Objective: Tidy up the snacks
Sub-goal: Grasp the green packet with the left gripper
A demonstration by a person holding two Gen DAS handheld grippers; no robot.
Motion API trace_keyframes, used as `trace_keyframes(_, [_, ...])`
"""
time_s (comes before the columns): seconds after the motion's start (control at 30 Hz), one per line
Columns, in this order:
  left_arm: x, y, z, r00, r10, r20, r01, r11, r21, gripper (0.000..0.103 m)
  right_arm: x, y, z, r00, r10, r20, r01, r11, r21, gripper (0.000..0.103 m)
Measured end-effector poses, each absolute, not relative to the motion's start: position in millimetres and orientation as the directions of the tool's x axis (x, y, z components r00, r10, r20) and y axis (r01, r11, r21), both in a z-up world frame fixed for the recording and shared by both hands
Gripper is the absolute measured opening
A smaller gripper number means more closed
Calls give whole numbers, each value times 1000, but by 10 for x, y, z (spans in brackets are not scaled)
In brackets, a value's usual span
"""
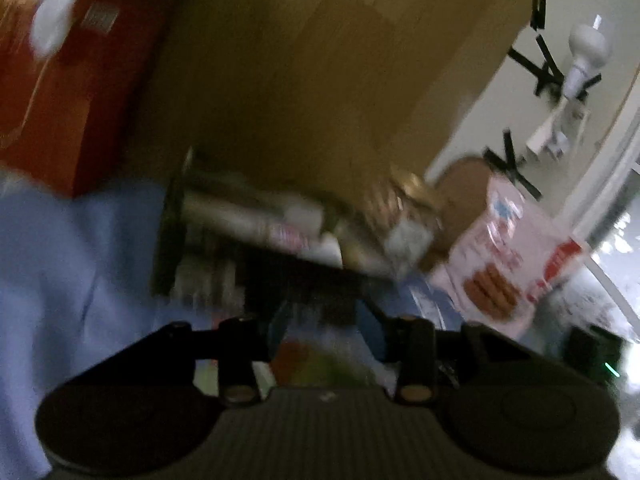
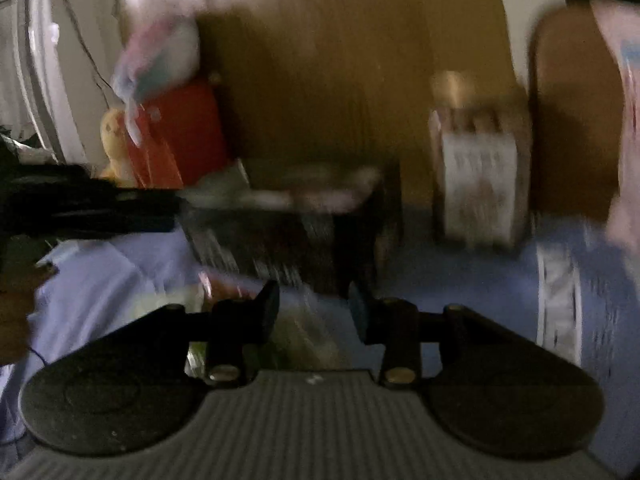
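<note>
Everything is motion-blurred. A dark open bin (image 1: 224, 240) holding several snack packets sits on the blue cloth (image 1: 72, 264) against a big cardboard box (image 1: 320, 72). My left gripper (image 1: 324, 326) is open just in front of it, above a blurred red and green packet (image 1: 312, 364) that its pads do not touch. A white and red biscuit packet (image 1: 504, 264) leans to the right. In the right wrist view my right gripper (image 2: 314, 310) is open in front of the same bin (image 2: 320, 236), with a greenish packet (image 2: 296, 340) lying under its jaws.
A red box (image 1: 68, 80) stands at the left beside the cardboard box, with a yellow soft toy (image 2: 114, 140) next to it. A pale labelled package (image 2: 480, 184) and a brown cardboard piece (image 2: 572, 112) stand right of the bin. The left gripper's dark body (image 2: 80, 208) reaches in from the left.
</note>
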State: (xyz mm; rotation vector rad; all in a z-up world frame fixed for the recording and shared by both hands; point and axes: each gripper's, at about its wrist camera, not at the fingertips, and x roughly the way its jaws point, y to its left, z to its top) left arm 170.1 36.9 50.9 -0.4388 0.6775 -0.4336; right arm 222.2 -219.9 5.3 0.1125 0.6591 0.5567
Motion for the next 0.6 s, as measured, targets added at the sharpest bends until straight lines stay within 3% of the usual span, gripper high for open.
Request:
trace_keyframes(0.13, [1457, 417, 186, 621, -566, -543, 191, 781, -595, 38, 2333, -2197, -195, 566, 559, -606, -383, 829, 407, 40])
trace_keyframes(0.23, [1284, 506, 32, 617, -558, -555, 158, 779, -607, 38, 2180, -2063, -79, 478, 656, -584, -429, 755, 497, 14])
trace_keyframes(0.4, [1006, 801, -28, 655, -555, -513, 116, 744, -657, 39, 1691, -1734, 44, 363, 734, -574, -560, 664, 495, 15])
trace_keyframes(0.5, [905, 931, 28, 683, -545, -487, 109, 734, -670, 39, 1563, -1718, 103, 397, 736, -548, -598, 660, 454, 16])
trace_keyframes(0.6, [852, 997, 62, 699, -537, -473, 105, 731, -674, 39, 1609, -1775, 130, 443, 719, -535, -565, 688, 456, 28])
